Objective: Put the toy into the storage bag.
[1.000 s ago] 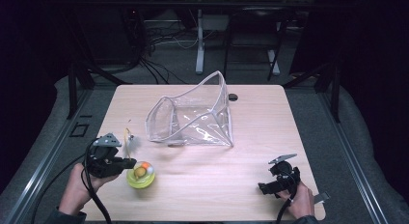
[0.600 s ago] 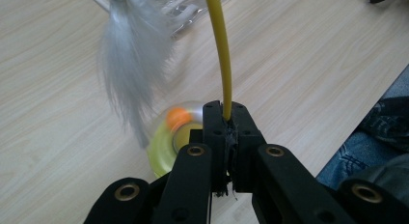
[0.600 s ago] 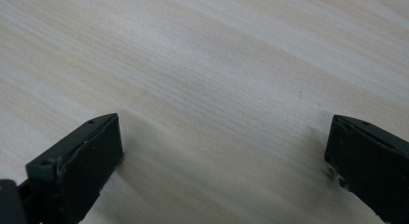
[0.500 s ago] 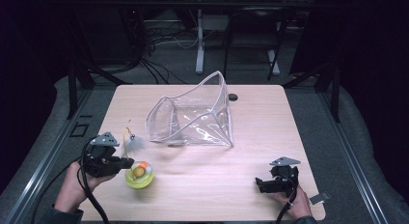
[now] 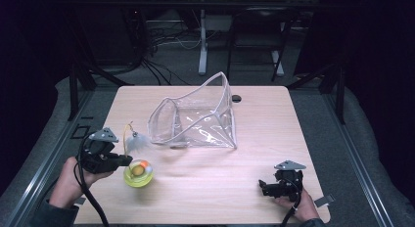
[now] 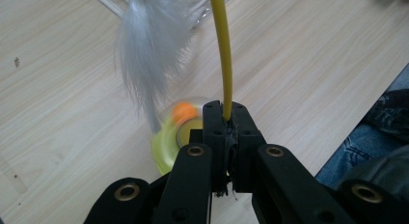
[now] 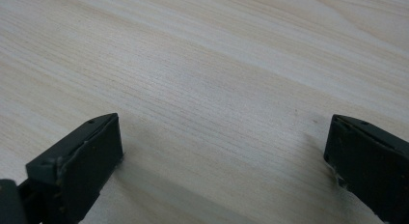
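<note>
A light wooden bench (image 5: 264, 139) is seen from above, with a clear bag (image 5: 198, 119) lying open-mouthed near its middle. The left gripper (image 5: 125, 160) is held low at the near left corner by a hand (image 5: 68, 180), and a toy (image 5: 138, 173) rests on the bench just ahead of its jaws. The right gripper (image 5: 264, 187) is held at the near right edge, well apart from the bag and the toy.

In the left gripper view the jaws of the left gripper (image 6: 226, 120) are seen pressed together on a thin yellow wand (image 6: 223, 50), which rises straight up from between them. That grip cannot be made out from the high view. A white feather (image 6: 144, 50) hangs beside the wand, above and left of the jaws, its tip reaching down to the toy (image 6: 176, 132). The toy is shown as a translucent yellow-green dish under a clear dome, with an orange ball inside; it lies directly beyond the jaws, touching the bench.

In the right gripper view the jaws of the right gripper (image 7: 222, 156) are seen spread wide, with bare wood between them.
</note>
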Demonstrator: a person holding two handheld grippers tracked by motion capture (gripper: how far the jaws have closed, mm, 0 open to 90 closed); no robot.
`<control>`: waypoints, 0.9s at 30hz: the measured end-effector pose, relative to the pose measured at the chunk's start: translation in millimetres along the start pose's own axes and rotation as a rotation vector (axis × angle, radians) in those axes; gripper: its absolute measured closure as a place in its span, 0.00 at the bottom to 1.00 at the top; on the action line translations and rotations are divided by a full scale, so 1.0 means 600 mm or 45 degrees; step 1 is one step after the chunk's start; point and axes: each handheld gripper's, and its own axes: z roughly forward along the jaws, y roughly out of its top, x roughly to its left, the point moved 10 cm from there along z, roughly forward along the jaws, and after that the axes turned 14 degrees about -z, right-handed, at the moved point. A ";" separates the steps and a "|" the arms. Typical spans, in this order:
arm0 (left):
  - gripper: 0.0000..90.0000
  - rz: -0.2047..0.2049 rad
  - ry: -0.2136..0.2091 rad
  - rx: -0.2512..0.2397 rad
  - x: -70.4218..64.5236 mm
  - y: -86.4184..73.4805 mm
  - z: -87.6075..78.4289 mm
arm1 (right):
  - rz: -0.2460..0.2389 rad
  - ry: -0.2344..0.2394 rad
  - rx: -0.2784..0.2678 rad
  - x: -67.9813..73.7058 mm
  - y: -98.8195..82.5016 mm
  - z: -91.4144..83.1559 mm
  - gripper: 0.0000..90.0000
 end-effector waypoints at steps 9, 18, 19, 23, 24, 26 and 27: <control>0.98 0.004 0.030 -0.001 0.011 0.012 -0.017 | 0.022 0.018 -0.037 0.005 0.001 0.000 0.00; 0.98 0.013 0.073 0.016 0.022 0.026 -0.031 | 0.026 0.023 -0.034 0.006 0.000 -0.001 0.00; 0.98 0.018 0.078 0.017 0.023 0.028 -0.032 | 0.026 0.022 -0.034 0.006 0.000 -0.001 0.00; 0.98 0.019 0.084 0.009 0.024 0.033 -0.037 | 0.023 0.023 -0.035 0.006 0.000 -0.001 0.00; 0.98 0.019 0.084 0.004 0.024 0.035 -0.039 | 0.024 0.023 -0.034 0.006 0.000 -0.001 0.00; 0.98 0.017 0.089 0.006 0.026 0.038 -0.042 | 0.024 0.023 -0.034 0.006 0.000 -0.001 0.00; 0.98 0.017 0.093 0.004 0.028 0.040 -0.044 | 0.024 0.023 -0.034 0.006 0.000 -0.001 0.00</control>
